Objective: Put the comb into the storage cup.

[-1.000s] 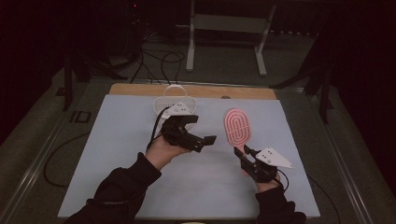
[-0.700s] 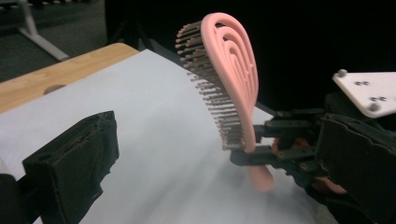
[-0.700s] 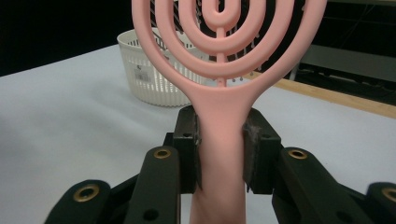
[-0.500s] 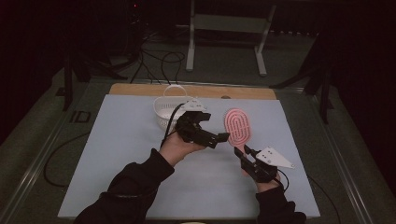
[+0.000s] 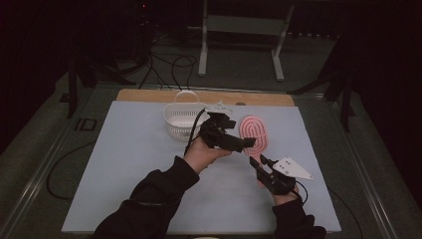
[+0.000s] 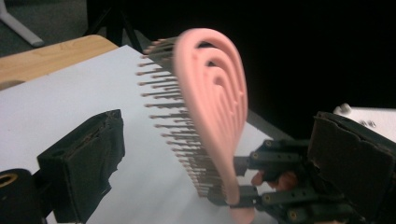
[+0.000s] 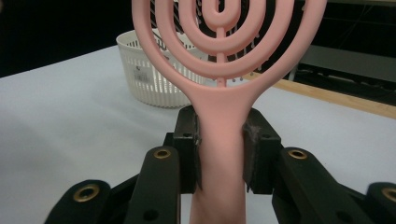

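A pink hairbrush (image 5: 253, 130) with a looped, open head stands tilted above the mat. My right gripper (image 5: 260, 162) is shut on its handle (image 7: 219, 140). My left gripper (image 5: 247, 144) has come in from the left at the brush head. In the left gripper view the head (image 6: 212, 102) and its bristles stand between the two wide-apart pads (image 6: 84, 154), touching neither. The left jaws have just been closing a little and remain open. Farther off in that view the right gripper (image 6: 280, 186) grips the handle's base.
A white slotted basket (image 5: 180, 121) with a handle sits on the pale mat (image 5: 124, 164) behind my left hand, also visible as the basket (image 7: 149, 70) beyond the brush. A wooden strip (image 5: 149, 94) runs along the mat's far edge. Cables and a metal stand lie past the table.
My left gripper has moved rightward from in front of the basket to the brush head. The right gripper and the brush have stayed put.
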The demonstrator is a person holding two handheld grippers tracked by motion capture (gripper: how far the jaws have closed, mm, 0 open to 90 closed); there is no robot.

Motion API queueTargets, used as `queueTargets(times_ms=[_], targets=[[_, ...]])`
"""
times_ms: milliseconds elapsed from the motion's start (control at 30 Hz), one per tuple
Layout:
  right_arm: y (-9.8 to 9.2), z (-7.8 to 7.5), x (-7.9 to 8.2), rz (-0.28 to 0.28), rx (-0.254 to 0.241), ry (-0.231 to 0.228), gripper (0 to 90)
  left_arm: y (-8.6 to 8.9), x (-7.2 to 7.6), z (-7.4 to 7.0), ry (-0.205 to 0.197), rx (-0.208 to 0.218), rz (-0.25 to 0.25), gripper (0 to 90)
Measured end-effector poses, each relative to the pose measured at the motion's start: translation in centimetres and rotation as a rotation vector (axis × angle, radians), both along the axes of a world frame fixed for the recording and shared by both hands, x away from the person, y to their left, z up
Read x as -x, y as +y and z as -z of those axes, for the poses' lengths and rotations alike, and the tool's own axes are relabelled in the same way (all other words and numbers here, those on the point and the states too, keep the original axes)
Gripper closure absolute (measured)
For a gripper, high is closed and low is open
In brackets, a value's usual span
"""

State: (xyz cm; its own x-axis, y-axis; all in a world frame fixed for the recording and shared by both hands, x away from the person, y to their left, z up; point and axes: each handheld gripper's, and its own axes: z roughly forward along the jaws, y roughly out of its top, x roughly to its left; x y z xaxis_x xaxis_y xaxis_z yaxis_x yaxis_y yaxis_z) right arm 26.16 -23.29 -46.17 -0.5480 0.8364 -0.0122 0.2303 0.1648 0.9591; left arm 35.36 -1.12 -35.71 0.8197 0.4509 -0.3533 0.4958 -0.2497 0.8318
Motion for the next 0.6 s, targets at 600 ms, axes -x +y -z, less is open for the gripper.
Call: queueTargets(times_ms=[600], targets=[[0.1, -0.1, 0.1, -0.014, -0.007, 0.000, 70.6, -1.2, -1.3, 1.4, 0.105, 0.034, 0.019, 26.0]])
